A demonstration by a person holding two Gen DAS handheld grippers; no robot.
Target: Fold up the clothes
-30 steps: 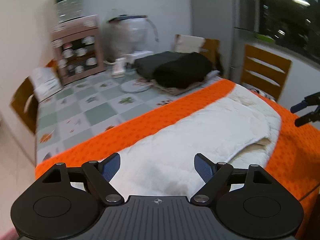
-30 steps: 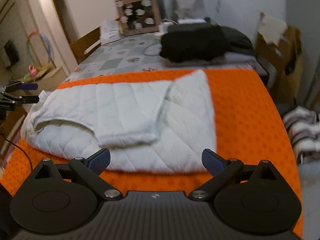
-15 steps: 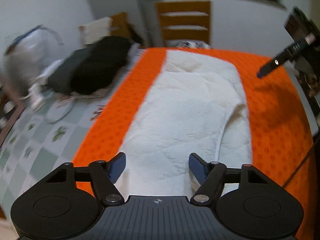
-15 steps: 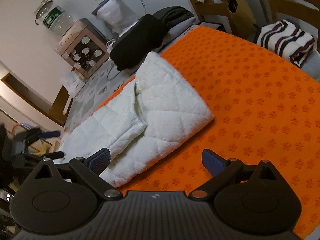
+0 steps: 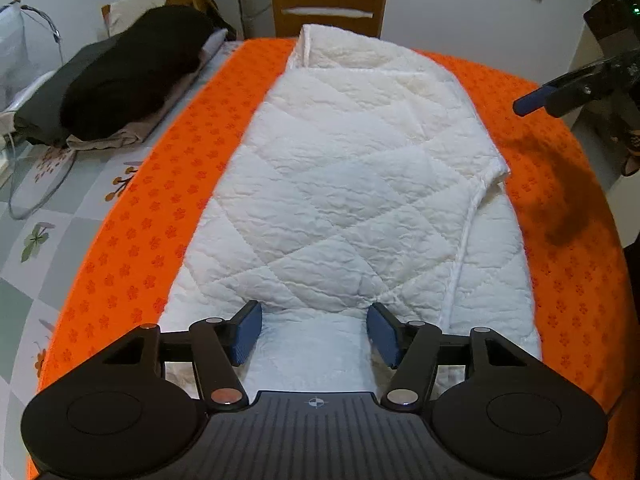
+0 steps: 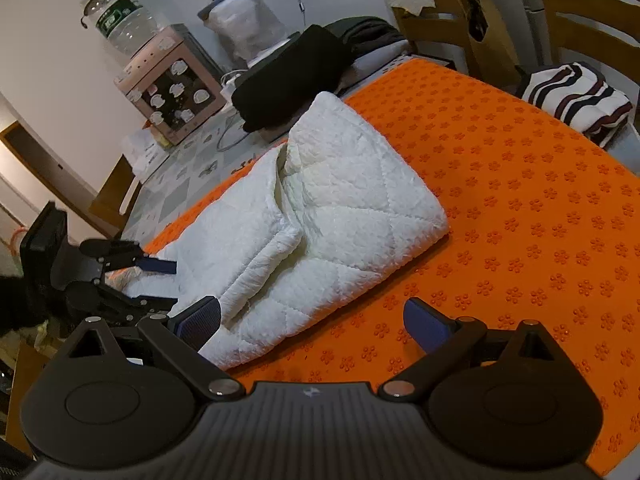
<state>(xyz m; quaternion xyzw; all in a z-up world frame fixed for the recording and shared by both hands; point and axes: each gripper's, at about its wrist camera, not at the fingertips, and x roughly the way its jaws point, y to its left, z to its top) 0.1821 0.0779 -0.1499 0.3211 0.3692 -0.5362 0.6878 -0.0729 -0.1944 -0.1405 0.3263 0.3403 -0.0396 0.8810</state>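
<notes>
The quilt (image 5: 352, 184) lay on the orange mat (image 5: 132, 216); its near end sat between the left gripper's (image 5: 314, 334) spread jaws. The right gripper (image 6: 312, 322) hung spread beside it.

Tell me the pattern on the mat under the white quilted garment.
Bright orange mat with small darker-orange flower prints; clearest in the right wrist view.

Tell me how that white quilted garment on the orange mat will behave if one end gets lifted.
The white quilted garment will probably droop rather than hold flat: its folded layers already sag and curl at the edges. Its puffy padding suggests it is bulky but fairly light. The orange mat looks textured, so pushing may bunch the fabric rather than slide it.
</notes>
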